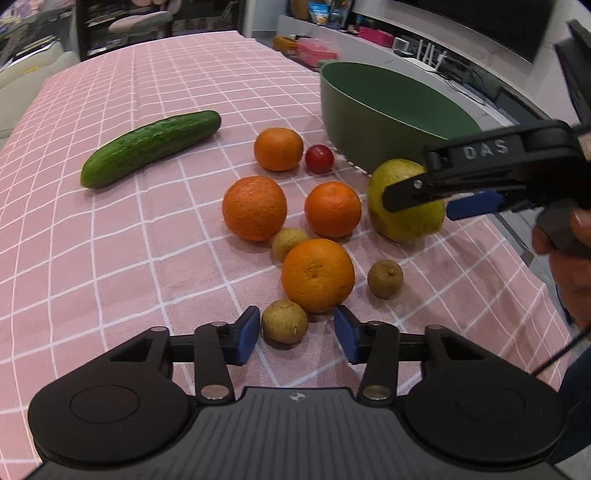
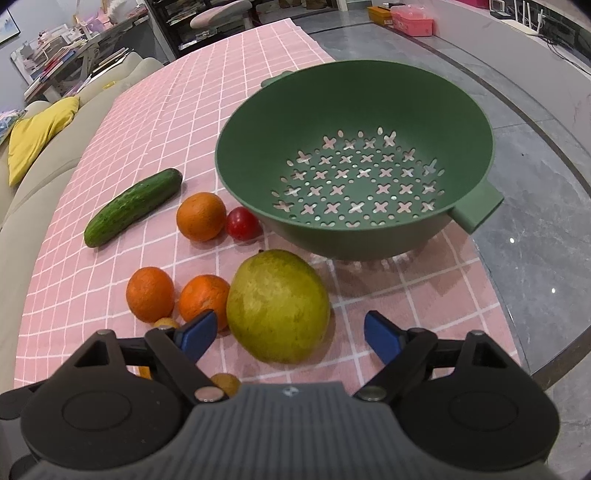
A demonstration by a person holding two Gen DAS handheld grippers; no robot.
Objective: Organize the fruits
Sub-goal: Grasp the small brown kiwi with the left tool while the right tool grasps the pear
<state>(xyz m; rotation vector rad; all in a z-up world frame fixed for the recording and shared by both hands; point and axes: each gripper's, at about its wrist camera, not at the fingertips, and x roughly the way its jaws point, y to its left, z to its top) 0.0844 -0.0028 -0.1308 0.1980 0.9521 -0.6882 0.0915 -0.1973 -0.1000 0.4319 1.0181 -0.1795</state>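
On the pink checked cloth lie several oranges (image 1: 317, 274), small brown fruits (image 1: 284, 320), a red plum (image 1: 319, 158), a cucumber (image 1: 149, 147) and a big yellow-green pear (image 1: 413, 218). A green colander (image 2: 354, 122) stands empty behind them. My left gripper (image 1: 295, 332) is open, low over the cloth, with a small brown fruit and the nearest orange between its fingers. My right gripper (image 2: 286, 332) is open with its fingers either side of the pear (image 2: 277, 306), not closed on it. It also shows in the left wrist view (image 1: 417, 201).
The cloth's right edge gives onto bare grey marble table (image 2: 535, 240). A sofa with a yellow cushion (image 2: 37, 136) runs along the left. Pink and orange boxes (image 2: 410, 16) sit at the far end. A chair (image 1: 140, 20) stands beyond the table.
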